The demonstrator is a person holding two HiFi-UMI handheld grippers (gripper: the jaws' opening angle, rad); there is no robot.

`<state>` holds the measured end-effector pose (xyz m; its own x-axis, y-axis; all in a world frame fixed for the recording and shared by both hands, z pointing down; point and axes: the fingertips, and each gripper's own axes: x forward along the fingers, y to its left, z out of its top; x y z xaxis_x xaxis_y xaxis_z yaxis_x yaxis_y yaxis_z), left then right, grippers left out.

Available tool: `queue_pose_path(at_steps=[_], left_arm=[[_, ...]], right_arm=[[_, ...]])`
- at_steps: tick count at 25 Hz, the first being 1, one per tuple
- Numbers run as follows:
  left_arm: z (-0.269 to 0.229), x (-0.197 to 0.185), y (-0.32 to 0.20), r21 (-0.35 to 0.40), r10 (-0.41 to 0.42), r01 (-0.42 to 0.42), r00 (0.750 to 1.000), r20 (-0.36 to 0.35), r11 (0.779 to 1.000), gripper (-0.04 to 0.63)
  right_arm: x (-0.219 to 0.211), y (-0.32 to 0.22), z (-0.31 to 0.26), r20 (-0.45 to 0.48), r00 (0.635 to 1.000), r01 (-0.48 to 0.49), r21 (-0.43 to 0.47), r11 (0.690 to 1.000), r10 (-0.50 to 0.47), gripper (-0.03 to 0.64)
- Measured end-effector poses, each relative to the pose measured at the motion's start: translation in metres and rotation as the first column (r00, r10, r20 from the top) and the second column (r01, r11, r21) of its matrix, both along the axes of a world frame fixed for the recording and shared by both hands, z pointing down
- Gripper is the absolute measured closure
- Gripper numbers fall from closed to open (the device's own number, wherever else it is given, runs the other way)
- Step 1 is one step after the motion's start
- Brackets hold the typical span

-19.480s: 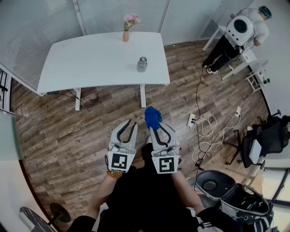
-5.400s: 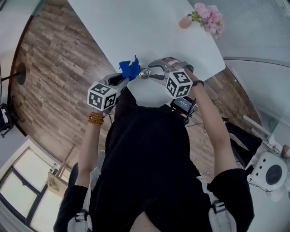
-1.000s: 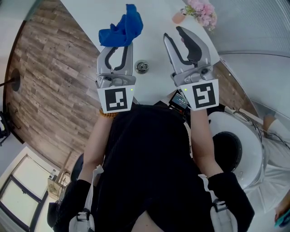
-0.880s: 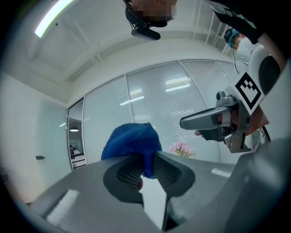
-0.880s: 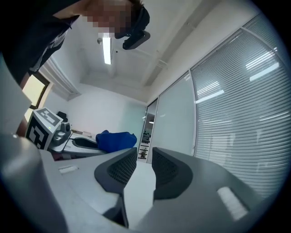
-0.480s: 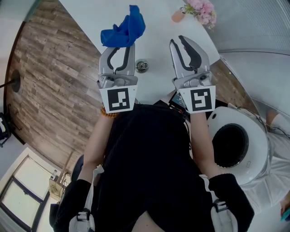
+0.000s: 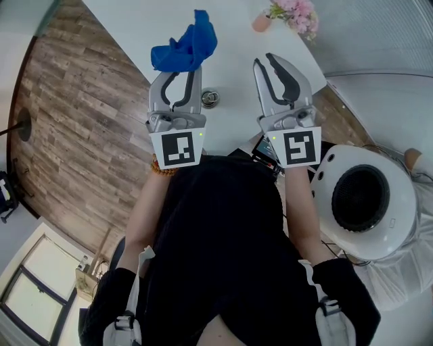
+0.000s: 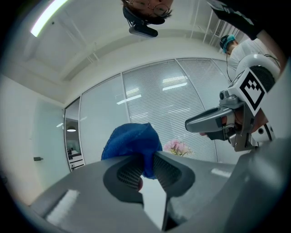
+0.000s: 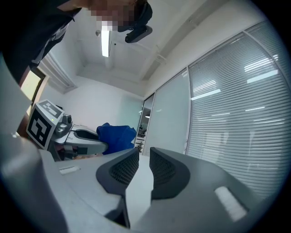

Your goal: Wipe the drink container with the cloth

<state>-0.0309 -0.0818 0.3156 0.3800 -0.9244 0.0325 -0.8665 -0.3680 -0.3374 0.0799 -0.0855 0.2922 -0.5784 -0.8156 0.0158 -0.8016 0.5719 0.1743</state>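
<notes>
- The small round metal drink container (image 7: 210,99) stands on the white table (image 7: 230,27), close to the table's near edge. In the head view it shows between the two grippers, just right of the left one's jaws, and neither gripper holds it.
- The crumpled blue cloth (image 7: 186,47) is off the container, farther out over the table and to its left. It is bunched at the tips of the left gripper (image 7: 183,69).
- The left gripper's jaws are clamped on a fold of the cloth. Its own view shows the ribbed pads pinching the fabric, with most of it billowing out beyond the tips.
- The right gripper (image 7: 267,62) is held beside the left one, to the right of the container, and points the same way over the table.
- Its jaws have just been closing and stand nearly together, with a slim gap between the pads and nothing in it (the white tabletop shows through the gap in its own view).
- At the far right of the table, a small pink vase (image 7: 260,22) holds pink flowers (image 7: 294,10), well apart from the container.
- Left of the table lies the brown wood-plank floor (image 7: 81,121).
- At the near right, beside the person's right arm, is a white rounded casing with a dark round grille (image 7: 362,199).
</notes>
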Motion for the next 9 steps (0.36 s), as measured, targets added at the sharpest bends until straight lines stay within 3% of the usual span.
queue_pose_path(at_steps=[9], left_arm=[[-0.009, -0.014, 0.001, -0.006, 0.004, -0.004, 1.000, 0.010, 1.000, 0.425]], right_arm=[[-0.012, 0.000, -0.010, -0.009, 1.000, -0.003, -0.005, 1.000, 0.003, 0.537]])
